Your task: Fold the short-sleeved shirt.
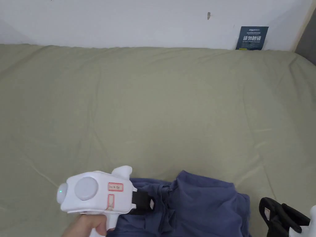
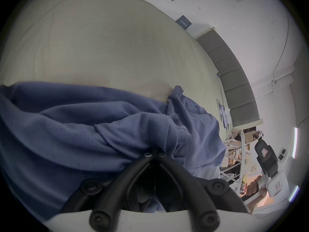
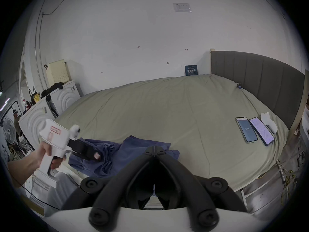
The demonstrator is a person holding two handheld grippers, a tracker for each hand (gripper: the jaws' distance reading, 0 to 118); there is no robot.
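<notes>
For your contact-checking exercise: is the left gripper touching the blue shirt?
Touching. In the left gripper view the left gripper has its jaws closed together, with bunched fabric of the blue shirt gathered at their tips.

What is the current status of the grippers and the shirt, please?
Left gripper shut on bunched blue shirt. Right gripper shut, empty, off the shirt's edge. Shirt crumpled at near bed edge, unfolded. Two phones far right, clear of work.
</notes>
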